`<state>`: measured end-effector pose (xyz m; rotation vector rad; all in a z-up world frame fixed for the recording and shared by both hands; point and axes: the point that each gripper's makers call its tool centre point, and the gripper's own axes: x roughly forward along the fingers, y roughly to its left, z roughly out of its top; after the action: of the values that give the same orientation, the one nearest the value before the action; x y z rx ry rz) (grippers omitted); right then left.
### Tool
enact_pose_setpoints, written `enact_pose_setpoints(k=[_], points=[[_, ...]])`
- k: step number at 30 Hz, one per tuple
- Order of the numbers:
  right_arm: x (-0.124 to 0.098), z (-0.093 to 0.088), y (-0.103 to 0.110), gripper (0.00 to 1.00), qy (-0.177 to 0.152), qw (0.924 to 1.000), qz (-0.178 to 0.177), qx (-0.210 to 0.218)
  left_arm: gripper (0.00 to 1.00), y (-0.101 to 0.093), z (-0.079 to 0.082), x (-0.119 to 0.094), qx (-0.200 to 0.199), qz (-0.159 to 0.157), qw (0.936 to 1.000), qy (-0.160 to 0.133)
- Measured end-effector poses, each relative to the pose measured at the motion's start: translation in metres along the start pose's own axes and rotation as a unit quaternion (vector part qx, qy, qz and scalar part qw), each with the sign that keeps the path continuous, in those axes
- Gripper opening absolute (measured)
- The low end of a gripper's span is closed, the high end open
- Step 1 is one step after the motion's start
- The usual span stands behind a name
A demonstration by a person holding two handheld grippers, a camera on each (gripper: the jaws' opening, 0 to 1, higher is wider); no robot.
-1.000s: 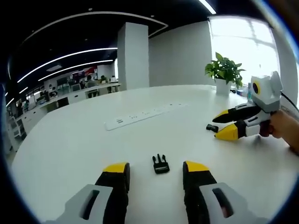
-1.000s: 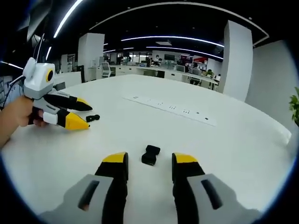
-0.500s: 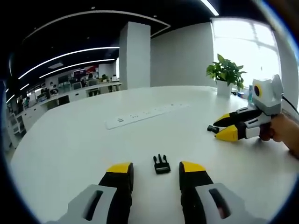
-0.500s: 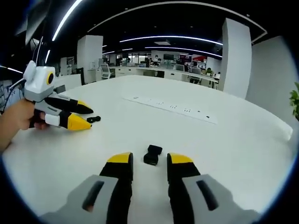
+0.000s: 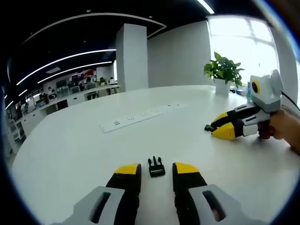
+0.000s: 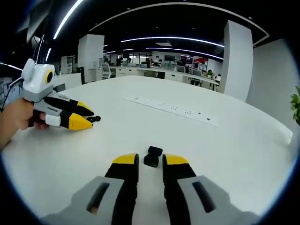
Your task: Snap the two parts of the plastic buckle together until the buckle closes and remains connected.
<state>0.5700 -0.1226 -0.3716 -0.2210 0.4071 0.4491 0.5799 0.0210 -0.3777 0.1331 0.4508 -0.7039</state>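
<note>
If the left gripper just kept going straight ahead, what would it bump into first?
Most likely the pronged buckle half, lying on the table just ahead of the left gripper and about in line with the gap between its narrowed jaws. Depth is hard to judge.

We can read no text, label, brand or number anywhere here: the red sign (image 6: 200, 60) on the far office wall is too blurred for us to make out, and the power strip (image 6: 172, 108) on the table bears no legible marking.
</note>
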Motion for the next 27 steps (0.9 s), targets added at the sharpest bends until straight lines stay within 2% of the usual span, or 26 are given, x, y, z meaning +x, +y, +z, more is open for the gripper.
enact_pose_setpoints(k=[6,9,13,18,23,27], points=[[-0.0020,-0.0021,-0.0002,0.24,0.000,0.9999,-0.004,0.010,0.22,-0.0014,-0.0006,-0.0004,-0.003,-0.002,1.0000,0.001],[-0.0024,-0.0037,0.0059,0.24,0.002,0.9995,0.011,0.031,0.21,-0.0025,-0.0013,-0.0003,-0.005,-0.003,1.0000,0.001],[-0.0016,-0.0027,0.0022,0.26,0.001,0.9995,0.003,0.033,0.20,-0.0038,-0.0013,0.0006,-0.005,-0.001,1.0000,0.000],[-0.0014,-0.0026,0.0004,0.22,0.002,0.9994,-0.004,0.033,0.18,-0.0045,-0.0014,0.0011,-0.005,0.000,1.0000,0.000],[0.0005,-0.0011,0.0003,0.24,0.002,0.9994,-0.011,0.034,0.16,-0.0043,-0.0016,0.0011,-0.010,0.001,1.0000,0.000],[0.0011,-0.0004,0.0004,0.19,0.003,0.9994,-0.012,0.033,0.14,-0.0040,-0.0014,0.0012,-0.011,0.002,0.9999,0.000]])
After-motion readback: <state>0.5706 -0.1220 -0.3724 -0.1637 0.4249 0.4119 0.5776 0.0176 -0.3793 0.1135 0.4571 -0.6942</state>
